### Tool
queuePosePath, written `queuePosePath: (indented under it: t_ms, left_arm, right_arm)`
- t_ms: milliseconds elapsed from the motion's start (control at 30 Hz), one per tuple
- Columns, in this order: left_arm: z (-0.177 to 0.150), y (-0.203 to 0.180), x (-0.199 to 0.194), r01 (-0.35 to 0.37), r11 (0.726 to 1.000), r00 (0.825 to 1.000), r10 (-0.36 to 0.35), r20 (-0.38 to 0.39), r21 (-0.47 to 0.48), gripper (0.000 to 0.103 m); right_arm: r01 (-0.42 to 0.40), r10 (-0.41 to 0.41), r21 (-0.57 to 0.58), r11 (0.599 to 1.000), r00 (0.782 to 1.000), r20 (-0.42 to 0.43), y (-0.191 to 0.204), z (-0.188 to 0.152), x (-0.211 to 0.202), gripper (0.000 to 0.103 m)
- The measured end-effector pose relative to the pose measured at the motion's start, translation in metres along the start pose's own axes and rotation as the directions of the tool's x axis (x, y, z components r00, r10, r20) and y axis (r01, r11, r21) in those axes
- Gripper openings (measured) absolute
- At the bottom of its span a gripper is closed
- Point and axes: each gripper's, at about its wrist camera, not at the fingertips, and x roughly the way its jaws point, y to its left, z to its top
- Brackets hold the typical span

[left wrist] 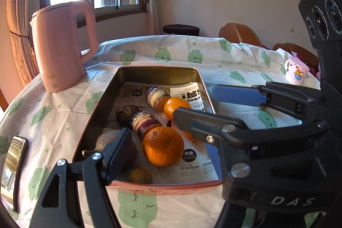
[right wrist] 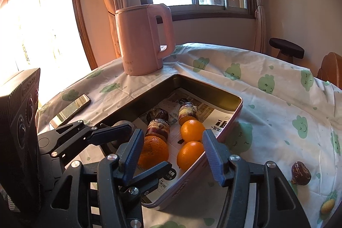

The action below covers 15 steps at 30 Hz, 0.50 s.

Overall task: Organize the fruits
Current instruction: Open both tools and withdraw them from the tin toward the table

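Note:
A metal tin [left wrist: 97,112] lined with newspaper holds a large orange [left wrist: 162,146], two smaller oranges [right wrist: 192,130] [right wrist: 189,155], two purple cane pieces [left wrist: 143,122], a dark chestnut [left wrist: 124,113], a brown root [left wrist: 102,142] and a small yellow fruit [left wrist: 141,175]. My left gripper [left wrist: 166,152] hangs open over the tin's near end, with the large orange between its fingers but untouched. My right gripper [right wrist: 172,136] is open above the smaller oranges, and its left finger [left wrist: 192,120] crosses over my left gripper's right finger. Outside the tin lie another chestnut [right wrist: 300,173] and a yellow fruit [right wrist: 328,206].
A pink kettle [left wrist: 62,46] stands on the cloth just beyond the tin's far left corner. A phone [left wrist: 15,168] lies left of the tin near the table edge, and a mug [left wrist: 296,73] sits at the far right. Chairs and a stool stand behind the table.

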Motion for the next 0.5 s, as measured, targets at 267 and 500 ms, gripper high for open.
queuePosePath:
  t_ms: [267, 500]
  left_arm:
    - [0.005, -0.002, -0.015, -0.039, 0.999, 0.998, 0.039, 0.049, -0.007, 0.097]
    - [0.01, -0.021, -0.02, -0.037, 0.999, 0.997, 0.037, 0.072, 0.008, 0.098]
  right_arm:
    - [0.038, -0.038, 0.002, 0.999, 0.998, 0.047, -0.006, -0.004, -0.024, 0.063]
    - [0.128, -0.132, 0.053, 0.99, 0.987, 0.088, -0.041, -0.024, -0.069, 0.069]
